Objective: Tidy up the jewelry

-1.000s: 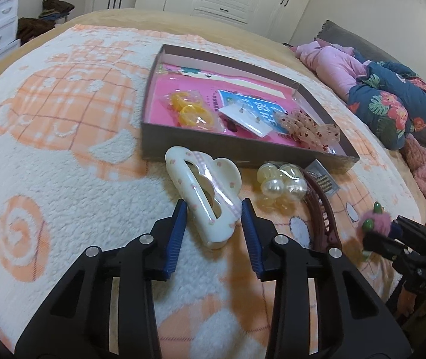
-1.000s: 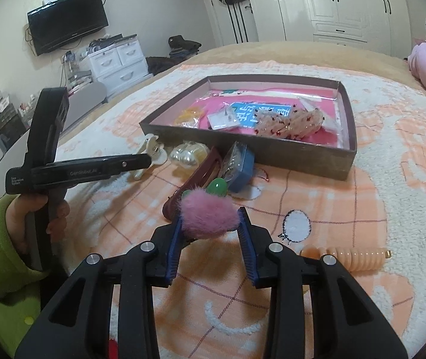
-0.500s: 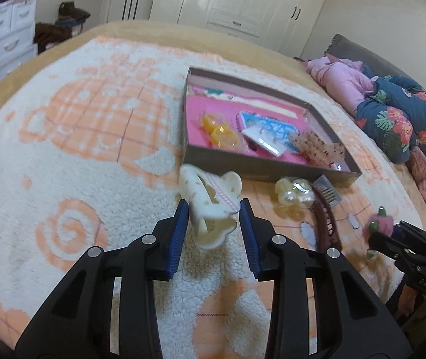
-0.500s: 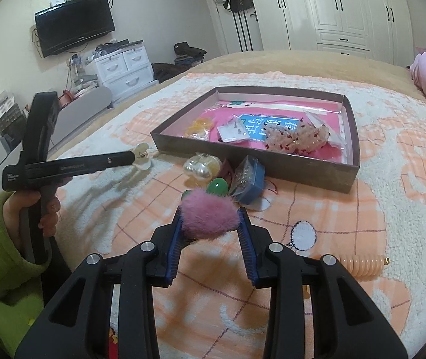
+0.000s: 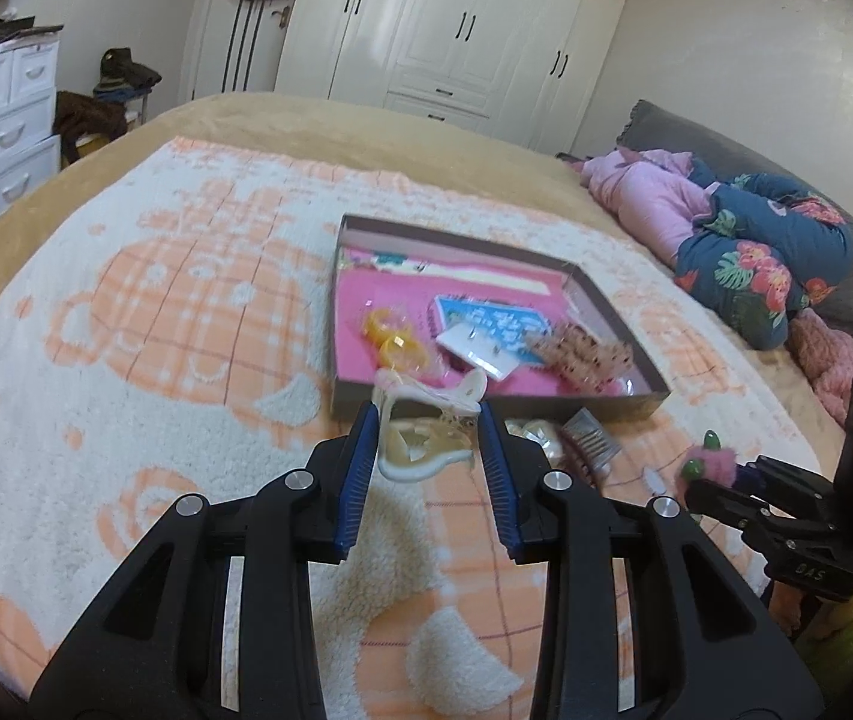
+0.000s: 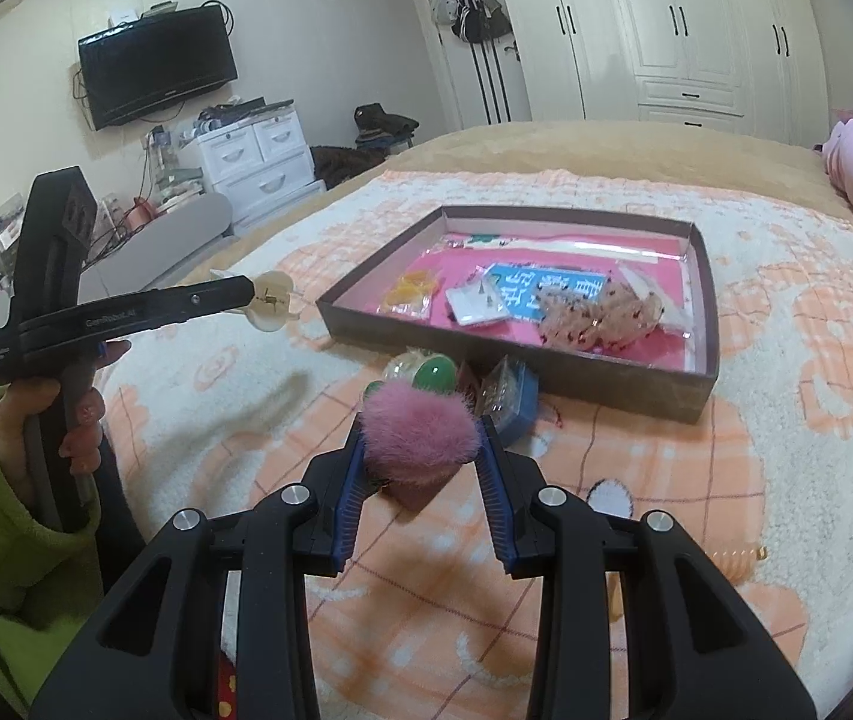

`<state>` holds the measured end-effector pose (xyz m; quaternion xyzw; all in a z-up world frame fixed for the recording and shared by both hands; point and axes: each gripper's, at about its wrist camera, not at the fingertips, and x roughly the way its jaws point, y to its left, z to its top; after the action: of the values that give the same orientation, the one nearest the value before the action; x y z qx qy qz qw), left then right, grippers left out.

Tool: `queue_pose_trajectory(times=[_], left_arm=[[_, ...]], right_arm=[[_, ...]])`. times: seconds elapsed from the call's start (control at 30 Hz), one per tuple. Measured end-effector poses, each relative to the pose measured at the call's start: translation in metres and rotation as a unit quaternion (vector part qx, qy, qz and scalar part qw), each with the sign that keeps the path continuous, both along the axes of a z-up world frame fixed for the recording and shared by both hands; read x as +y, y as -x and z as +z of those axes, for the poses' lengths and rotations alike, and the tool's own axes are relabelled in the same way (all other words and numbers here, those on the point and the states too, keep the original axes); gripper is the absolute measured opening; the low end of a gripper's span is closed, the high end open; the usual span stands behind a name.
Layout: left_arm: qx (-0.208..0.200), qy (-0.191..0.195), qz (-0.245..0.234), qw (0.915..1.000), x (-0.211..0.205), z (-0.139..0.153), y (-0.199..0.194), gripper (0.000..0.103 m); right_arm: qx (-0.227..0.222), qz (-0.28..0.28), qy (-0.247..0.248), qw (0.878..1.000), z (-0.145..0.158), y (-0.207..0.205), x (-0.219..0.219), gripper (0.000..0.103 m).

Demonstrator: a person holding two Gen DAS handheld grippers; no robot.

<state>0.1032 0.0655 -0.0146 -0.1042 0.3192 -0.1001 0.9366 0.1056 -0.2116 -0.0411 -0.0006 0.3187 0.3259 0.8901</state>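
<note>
Above blanket, left gripper clamping hair claw

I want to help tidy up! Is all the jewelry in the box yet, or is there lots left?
Partly done. The box already holds yellow rings, a card of earrings and a spotted bow. In hand: the left gripper holds the cream hair claw, the right gripper a pink pom-pom. Still lying on the blanket: pearly beads, a dark hair clip and a blue packet.
</note>
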Motion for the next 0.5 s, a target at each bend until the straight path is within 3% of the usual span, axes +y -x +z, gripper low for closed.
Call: queue_pose_trajectory(times=[0.5], left_arm=[[-0.036,-0.009,-0.037,0.9986,-0.033,0.023,-0.042,0.026]], right_arm=[[-0.035,-0.037,-0.001,0.999,0.022,-0.032,-0.012,0.033]])
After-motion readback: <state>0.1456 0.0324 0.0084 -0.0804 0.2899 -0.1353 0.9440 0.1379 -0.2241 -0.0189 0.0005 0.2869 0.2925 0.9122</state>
